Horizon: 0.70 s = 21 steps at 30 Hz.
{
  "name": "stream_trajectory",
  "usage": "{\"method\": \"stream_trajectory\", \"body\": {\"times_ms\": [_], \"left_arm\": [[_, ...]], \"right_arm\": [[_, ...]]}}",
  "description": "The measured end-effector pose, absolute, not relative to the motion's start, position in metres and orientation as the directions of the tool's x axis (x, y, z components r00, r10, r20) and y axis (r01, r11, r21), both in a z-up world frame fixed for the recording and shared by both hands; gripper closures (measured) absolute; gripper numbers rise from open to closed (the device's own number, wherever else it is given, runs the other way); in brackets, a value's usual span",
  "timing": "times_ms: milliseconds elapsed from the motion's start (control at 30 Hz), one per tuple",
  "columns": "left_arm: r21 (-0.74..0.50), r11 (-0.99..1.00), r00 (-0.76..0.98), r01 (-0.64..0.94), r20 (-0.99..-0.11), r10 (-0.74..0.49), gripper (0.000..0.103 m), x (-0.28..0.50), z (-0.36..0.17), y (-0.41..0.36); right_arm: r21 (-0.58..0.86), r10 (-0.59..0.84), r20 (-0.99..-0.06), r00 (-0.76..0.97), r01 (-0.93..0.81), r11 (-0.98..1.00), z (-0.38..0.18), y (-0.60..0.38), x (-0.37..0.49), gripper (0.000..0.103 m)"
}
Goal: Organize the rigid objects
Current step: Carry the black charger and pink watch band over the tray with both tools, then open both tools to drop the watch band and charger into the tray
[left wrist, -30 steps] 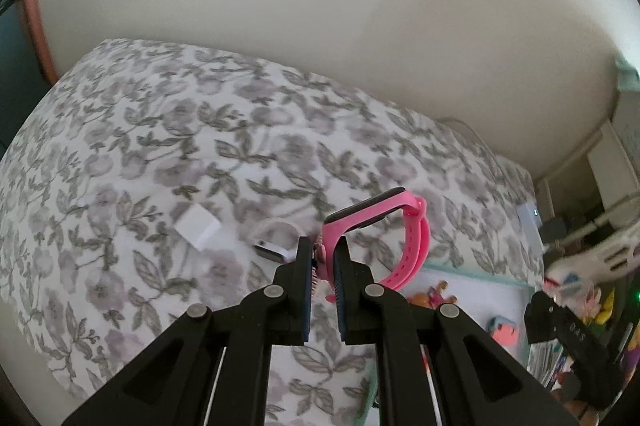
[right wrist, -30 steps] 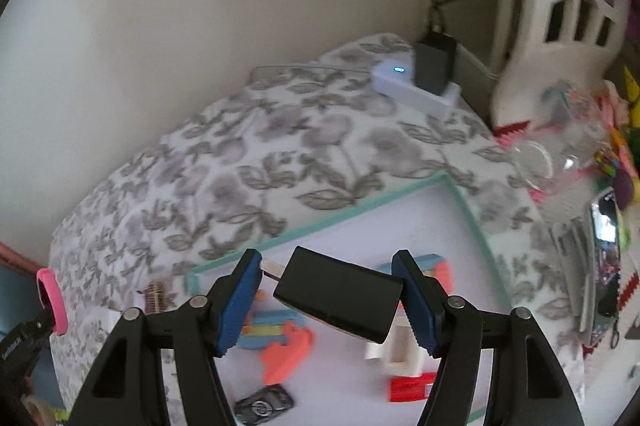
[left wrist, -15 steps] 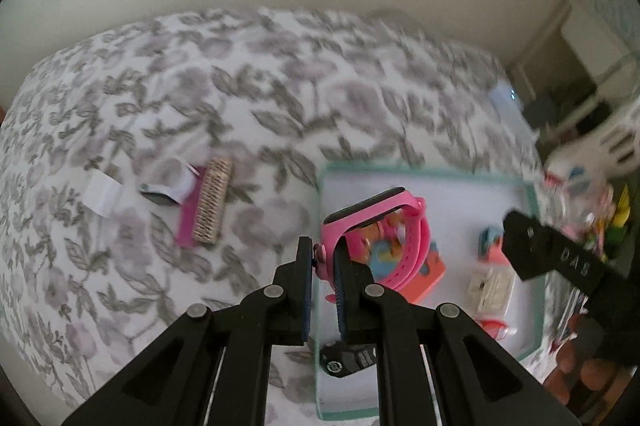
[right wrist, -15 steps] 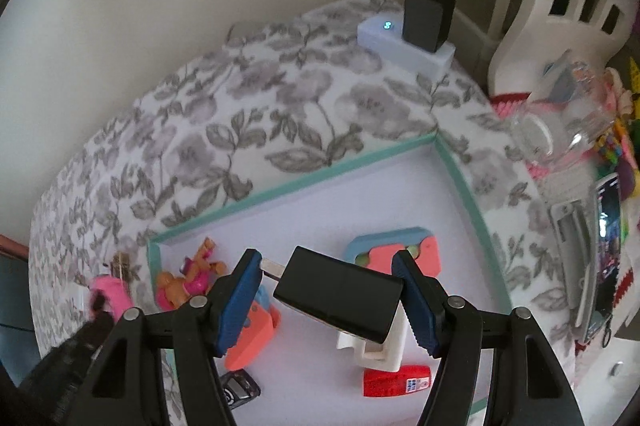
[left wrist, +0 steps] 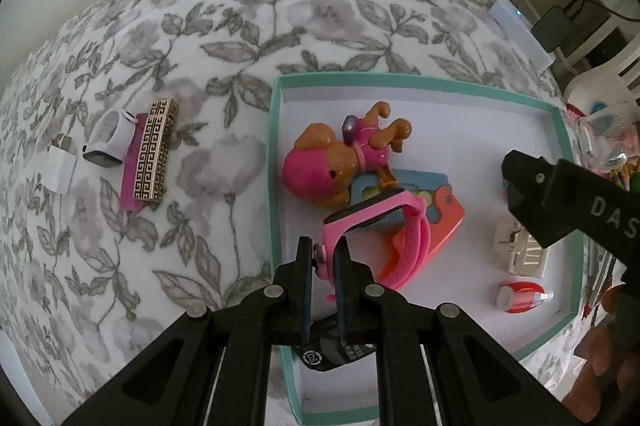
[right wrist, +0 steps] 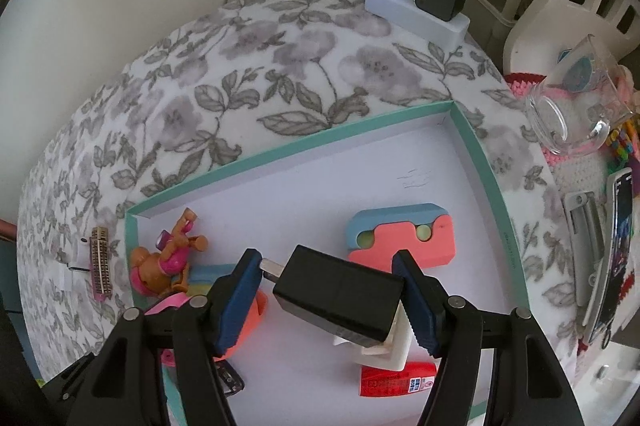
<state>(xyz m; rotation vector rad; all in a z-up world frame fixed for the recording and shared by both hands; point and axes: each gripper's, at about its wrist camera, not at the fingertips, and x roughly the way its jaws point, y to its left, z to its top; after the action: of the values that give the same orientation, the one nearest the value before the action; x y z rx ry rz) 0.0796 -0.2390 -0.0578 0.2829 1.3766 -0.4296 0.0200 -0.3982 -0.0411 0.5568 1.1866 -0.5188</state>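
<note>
teal-rimmed tray (left wrist: pixel 276 162): toy dog (left wrist: pixel 340 154), foam blocks (right wrist: pixel 400 234), red tube (left wrist: pixel 520 296) | left gripper (left wrist: pixel 322 266) clamped on pink watch (left wrist: pixel 384 226) | right gripper (right wrist: pixel 328 290) grips black charger (right wrist: pixel 340 296)

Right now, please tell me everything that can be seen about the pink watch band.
The pink watch band looks like soft, matte rubber or silicone, closed into a loop, with a flat dark screen module along its top edge. The left tool is shut on one side of the loop, so the band hangs tilted above the teal-rimmed tray, in front of the blue and coral block. Whether its lower curve touches that block cannot be told. A small pink stud shows between the fingers.
</note>
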Motion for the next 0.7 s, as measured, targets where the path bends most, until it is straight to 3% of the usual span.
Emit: {"method": "stream_trajectory", "body": {"times_ms": [400,533,700], "left_arm": [[-0.055,0.893,0.121,0.447,-0.985,-0.121,0.091,0.079,-0.061,-0.239],[-0.074,0.893,0.108,0.444,-0.985,-0.135,0.062,0.08,-0.059,-0.238],[-0.061,0.885,0.129,0.461,-0.982,-0.135,0.057,0.077,-0.049,-0.242]], "right_arm": [[0.118,-0.083,-0.956,0.281,0.63,0.768,-0.041,-0.396,0.024,0.032],[0.111,-0.087,-0.957,0.278,0.624,0.774,-0.04,-0.397,0.024,0.027],[0.113,-0.097,-0.952,0.292,0.624,0.773,-0.035,-0.398,0.023,0.022]]}}
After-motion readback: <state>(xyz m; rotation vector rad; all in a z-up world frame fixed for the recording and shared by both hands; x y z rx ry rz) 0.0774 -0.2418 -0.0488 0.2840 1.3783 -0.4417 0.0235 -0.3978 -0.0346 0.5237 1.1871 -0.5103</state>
